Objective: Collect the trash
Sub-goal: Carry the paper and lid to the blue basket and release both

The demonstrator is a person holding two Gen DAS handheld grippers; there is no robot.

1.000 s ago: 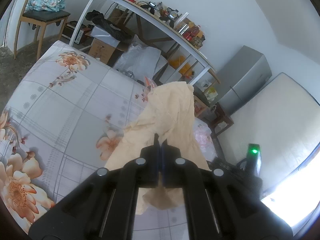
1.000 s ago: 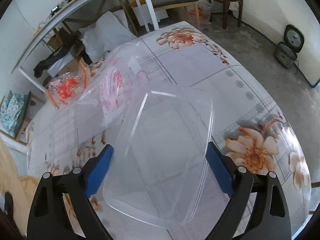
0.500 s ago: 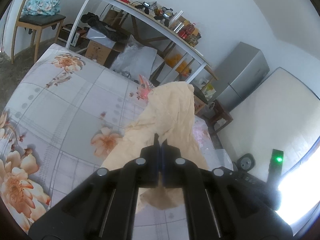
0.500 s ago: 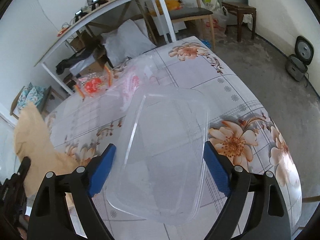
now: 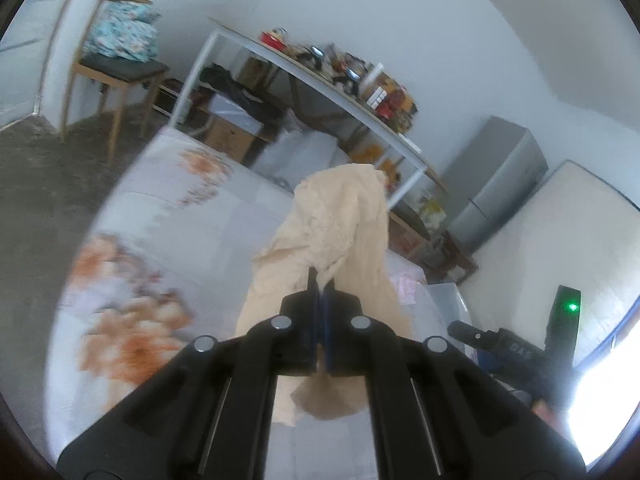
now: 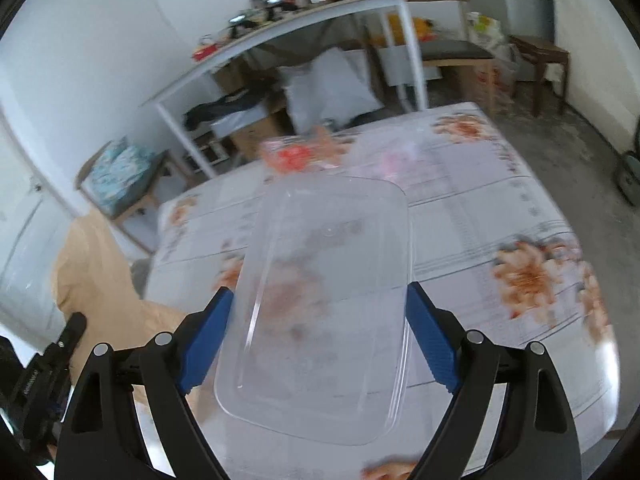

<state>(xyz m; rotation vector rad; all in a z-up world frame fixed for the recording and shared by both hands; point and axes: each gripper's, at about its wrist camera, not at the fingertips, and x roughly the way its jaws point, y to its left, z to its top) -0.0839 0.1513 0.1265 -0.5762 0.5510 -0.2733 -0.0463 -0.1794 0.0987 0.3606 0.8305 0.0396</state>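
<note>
Left wrist view: motion blur smears the floral tablecloth (image 5: 168, 240), and the crumpled beige paper bag (image 5: 340, 232) clamped in my left gripper (image 5: 319, 280) hides the table's middle behind it. My left jaws are pressed together on the bag's fold, its loose end hanging below the fingers. At the right edge my right gripper's (image 6: 320, 304) dark body and green light show only in part, washed out by window glare.

In the right wrist view, the blue pads (image 6: 430, 344) bear on the long sides of a clear plastic tray (image 6: 328, 300), lifted off the table; the jaws have just been closing slightly on it. Through the tray the cloth's flowers read as smudges. Beyond it, an orange-red wrapper (image 6: 292, 156) and a pinkish clear bag (image 6: 392, 160) lie near the table's far edge, both too blurred to identify further.

The table's near and right portions lie bare. Behind it stands a cluttered white desk (image 6: 280, 28), a chair with a patterned cushion (image 5: 120, 36), a grey cabinet (image 5: 500, 184) and a mattress (image 5: 560, 232) leaning on the wall.
</note>
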